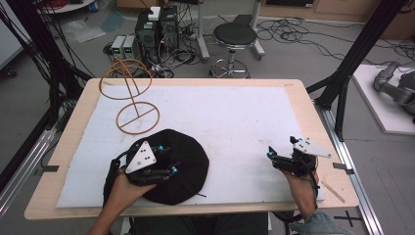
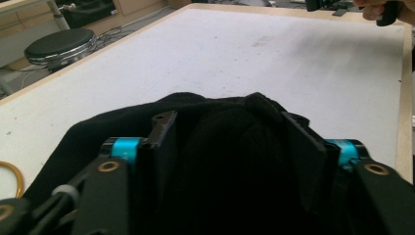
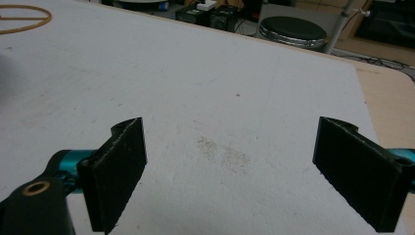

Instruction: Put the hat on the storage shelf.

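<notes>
A black cloth hat (image 1: 191, 159) lies on the white mat (image 1: 235, 117) near the front left. My left gripper (image 1: 167, 159) rests on top of it. In the left gripper view a thick fold of the hat (image 2: 98, 132) bulges up between the two jaws of the left gripper (image 2: 230, 147), which press on it from both sides. My right gripper (image 1: 281, 148) hovers over bare mat at the front right. Its jaws stand wide apart with nothing between them, as the right gripper (image 3: 230, 166) shows in its own view.
A wooden ring-shaped hat stand (image 1: 133, 95) stands on the mat at the back left, just behind the hat. A thin wooden stick (image 1: 335, 191) lies at the table's right front corner. Beyond the far edge are a black stool (image 1: 235, 36), computer boxes (image 1: 156, 29) and cables.
</notes>
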